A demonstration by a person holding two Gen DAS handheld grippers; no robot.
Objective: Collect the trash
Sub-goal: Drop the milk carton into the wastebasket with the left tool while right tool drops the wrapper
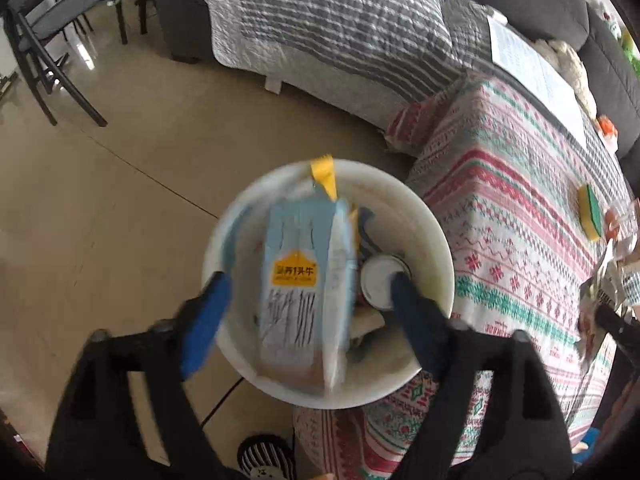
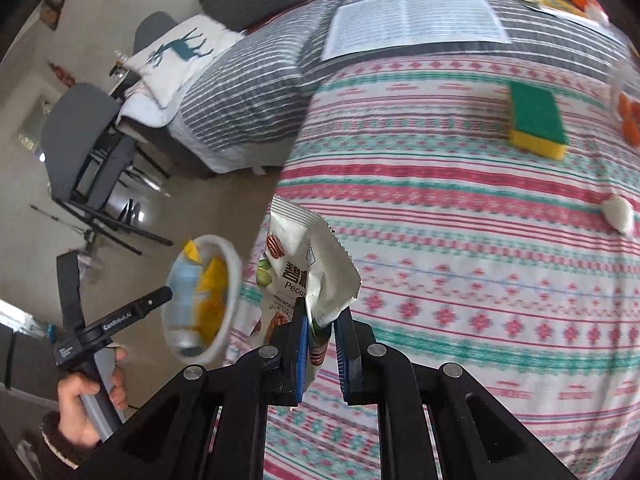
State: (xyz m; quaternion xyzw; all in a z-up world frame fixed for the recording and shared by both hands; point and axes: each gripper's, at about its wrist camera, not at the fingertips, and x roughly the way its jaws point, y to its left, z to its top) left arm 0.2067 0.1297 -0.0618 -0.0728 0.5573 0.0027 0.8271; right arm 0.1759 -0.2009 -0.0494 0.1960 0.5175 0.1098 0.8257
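Nearest in the right wrist view, the right gripper [image 2: 320, 344] is pinched tight on the lower edge of a white pecan snack bag [image 2: 308, 264]. The bag stands up out of the jaws with its long axis running away from the camera, its torn top leaning a little left. It hangs over the near left edge of the tabletop [image 2: 460, 240], which is draped in a red, green and white patterned cloth.

The coming move turns on where the white bin [image 2: 236, 264] lies. It is just left of the bag, off the tabletop's edge and lower, standing on the floor [image 2: 120, 40] with its mouth clear on the side facing the bag. As I judge it, the bag needs a short carry left and down before it is let go.

The left gripper [image 1: 316, 312] is already over that bin, held by the person's hand [image 2: 86, 400]. Its jaws stand wide, and neither blue pad touches the pale blue milk carton [image 1: 296, 280] between them. The carton is blurred, lies lengthwise away from the camera, and looks to be dropping into or lying in the bin, beside a round white lid [image 1: 380, 284] and some yellow packaging [image 1: 324, 176]. So the left hand is nearer the bin but carries nothing. It may have to clear away for the right.

Further across the tabletop lie a crumpled white wad [image 2: 618, 216], a green and yellow sponge [image 2: 536, 124] and, farthest, a printed sheet [image 2: 412, 24].
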